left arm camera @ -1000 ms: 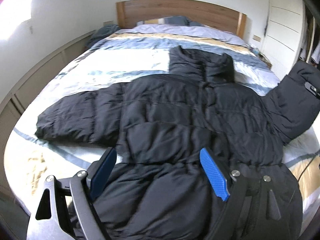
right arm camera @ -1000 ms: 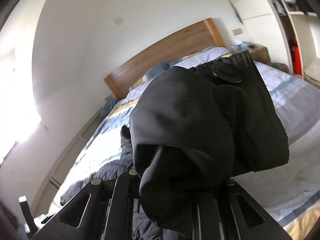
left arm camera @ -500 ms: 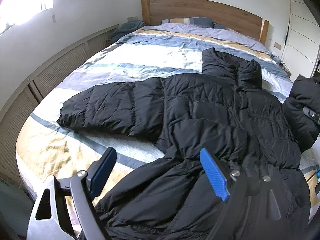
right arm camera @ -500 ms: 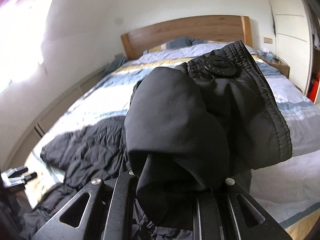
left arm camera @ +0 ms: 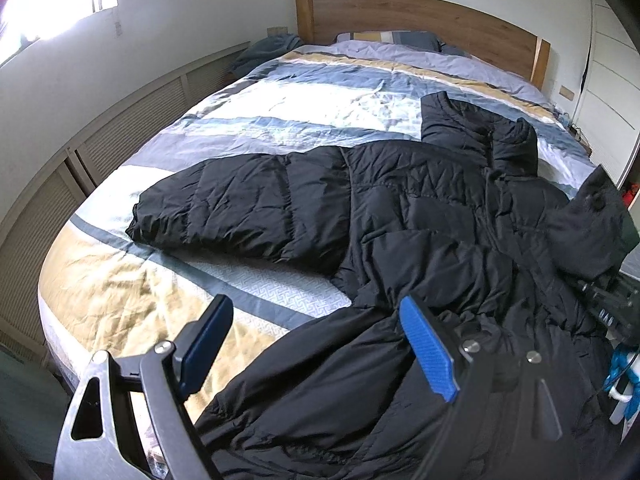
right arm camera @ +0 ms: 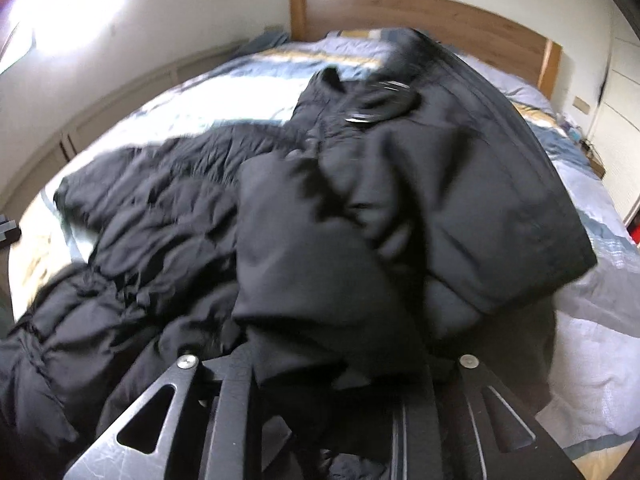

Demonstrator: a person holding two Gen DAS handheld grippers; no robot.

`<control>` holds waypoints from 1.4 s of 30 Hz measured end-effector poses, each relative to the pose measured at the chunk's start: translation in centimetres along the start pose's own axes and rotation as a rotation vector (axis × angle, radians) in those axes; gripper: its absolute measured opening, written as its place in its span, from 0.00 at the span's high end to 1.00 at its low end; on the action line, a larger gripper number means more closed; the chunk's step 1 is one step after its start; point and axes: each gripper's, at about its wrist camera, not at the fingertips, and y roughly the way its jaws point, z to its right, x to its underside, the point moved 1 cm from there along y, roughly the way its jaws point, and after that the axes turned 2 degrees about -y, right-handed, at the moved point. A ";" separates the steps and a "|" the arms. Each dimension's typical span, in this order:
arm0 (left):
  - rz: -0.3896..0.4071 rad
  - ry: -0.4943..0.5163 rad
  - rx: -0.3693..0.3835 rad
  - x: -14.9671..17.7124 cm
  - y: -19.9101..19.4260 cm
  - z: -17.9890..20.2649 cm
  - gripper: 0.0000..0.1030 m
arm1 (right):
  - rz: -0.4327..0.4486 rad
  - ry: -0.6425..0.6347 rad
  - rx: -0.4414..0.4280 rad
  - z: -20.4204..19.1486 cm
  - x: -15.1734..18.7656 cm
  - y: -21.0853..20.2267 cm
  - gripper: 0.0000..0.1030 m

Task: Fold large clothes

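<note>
The right gripper [right arm camera: 340, 364] is clenching the cuff [right arm camera: 460, 200] of the black quilted puffer jacket [left arm camera: 420, 220], carrying that sleeve across the body ahead of it. The left gripper [left arm camera: 320, 348] is hovering released over the hem. Best to be keeping the sleeve flat and tensioned. The jacket is lying on the striped bed [left arm camera: 280, 112], collar pointing away toward the wooden headboard [left arm camera: 420, 16], long axis running forward.
</note>
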 end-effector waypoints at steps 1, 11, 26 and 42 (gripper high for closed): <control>0.000 -0.001 -0.002 0.0 0.0 -0.1 0.17 | -0.006 -0.008 0.000 -0.4 0.3 0.2 0.72; 0.010 -0.008 -0.005 -0.1 -1.3 -0.4 0.17 | -0.013 -0.019 -0.079 -2.5 1.6 -0.4 0.46; 0.025 0.030 0.027 -0.6 -3.0 1.9 0.17 | 0.010 -0.056 -0.188 -3.1 3.5 -5.9 0.45; -0.035 0.189 0.170 -1.9 4.3 20.4 0.17 | 0.062 0.123 -0.006 9.9 1.5 -3.4 0.39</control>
